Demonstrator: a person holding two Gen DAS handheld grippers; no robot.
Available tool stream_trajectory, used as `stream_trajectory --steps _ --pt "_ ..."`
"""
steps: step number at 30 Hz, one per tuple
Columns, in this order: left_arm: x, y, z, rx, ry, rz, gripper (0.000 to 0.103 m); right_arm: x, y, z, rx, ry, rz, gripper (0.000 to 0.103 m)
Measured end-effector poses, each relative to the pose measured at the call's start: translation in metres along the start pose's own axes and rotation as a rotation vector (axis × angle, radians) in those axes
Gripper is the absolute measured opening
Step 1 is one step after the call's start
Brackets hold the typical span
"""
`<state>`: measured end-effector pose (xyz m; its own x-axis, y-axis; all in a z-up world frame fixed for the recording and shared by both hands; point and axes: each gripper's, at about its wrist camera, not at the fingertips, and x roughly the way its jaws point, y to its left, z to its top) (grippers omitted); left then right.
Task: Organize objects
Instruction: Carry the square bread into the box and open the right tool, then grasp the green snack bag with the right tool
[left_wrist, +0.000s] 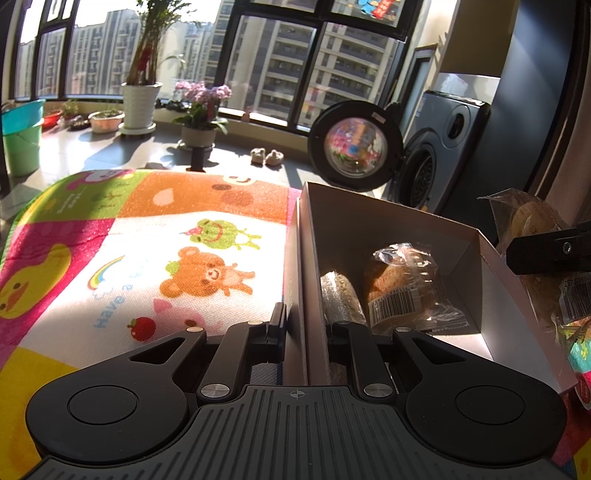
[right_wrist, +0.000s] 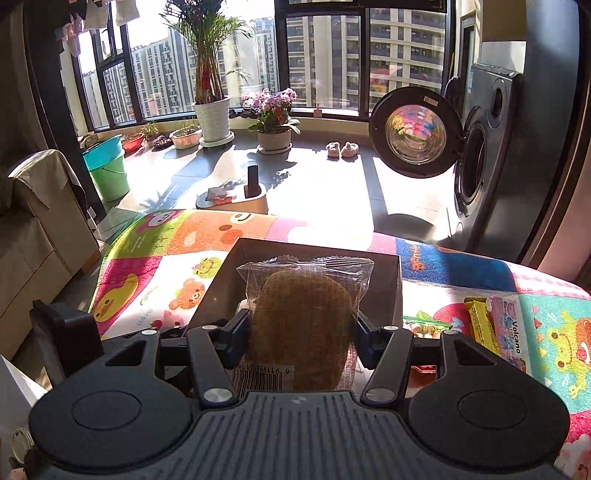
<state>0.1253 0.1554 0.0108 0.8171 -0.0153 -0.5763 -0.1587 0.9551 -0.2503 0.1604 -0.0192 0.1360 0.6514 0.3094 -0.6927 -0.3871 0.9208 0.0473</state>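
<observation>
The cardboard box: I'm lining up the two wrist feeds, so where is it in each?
Left wrist: cardboard box fills right of centre, the left gripper clamped on its near wall.
Right wrist: box at centre, behind the wrapped cake in the right gripper.
Shared landmark: open washing machine door.

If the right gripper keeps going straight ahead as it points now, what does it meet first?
Likely the box: the right gripper, shut on a wrapped pastry, points into its open interior, so the pastry's leading edge would probably meet the far wall first. Depth is unclear.
</observation>
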Motion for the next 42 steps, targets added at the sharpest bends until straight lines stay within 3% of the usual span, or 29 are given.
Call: stream_trajectory --steps 6,8,13,16,24,29,35,36,39,42 --pt "0.0 0.0 0.0 0.002 0.0 0.0 0.016 0.041 -0.016 -0.004 0.068 0.067 -0.039 0.066" --pt "0.0 0.0 0.0 0.002 0.0 -0.001 0.016 0.038 -0.022 -0.009 0.075 0.076 -0.039 0.067" --pt "0.0 0.0 0.0 0.002 0.0 0.0 0.016 0.01 -0.045 -0.021 0.045 0.037 -0.098 0.079" --pt "0.0 0.0 0.0 0.002 0.001 0.0 0.016 -0.004 -0.074 -0.029 0.053 0.026 -0.167 0.082" --pt "0.0 0.0 0.0 0.002 0.0 -0.001 0.016 -0.007 -0.172 -0.058 0.236 0.065 -0.329 0.082" --pt "0.0 0.001 0.0 -0.001 -0.002 -0.001 0.016 0.008 -0.186 -0.058 0.271 0.056 -0.296 0.082" --pt "0.0 0.0 0.0 0.002 -0.002 -0.001 0.016 0.04 -0.173 -0.045 0.24 0.016 -0.221 0.082" --pt "-0.001 0.001 0.0 0.003 -0.002 -0.001 0.016 0.046 -0.17 -0.042 0.233 0.011 -0.186 0.079" --pt "-0.001 0.001 0.0 0.004 -0.002 -0.001 0.016 0.064 -0.166 -0.031 0.248 0.027 -0.081 0.057" --pt "-0.001 0.001 0.0 0.005 -0.002 0.0 0.016 0.085 -0.162 -0.021 0.243 0.04 -0.052 0.053"
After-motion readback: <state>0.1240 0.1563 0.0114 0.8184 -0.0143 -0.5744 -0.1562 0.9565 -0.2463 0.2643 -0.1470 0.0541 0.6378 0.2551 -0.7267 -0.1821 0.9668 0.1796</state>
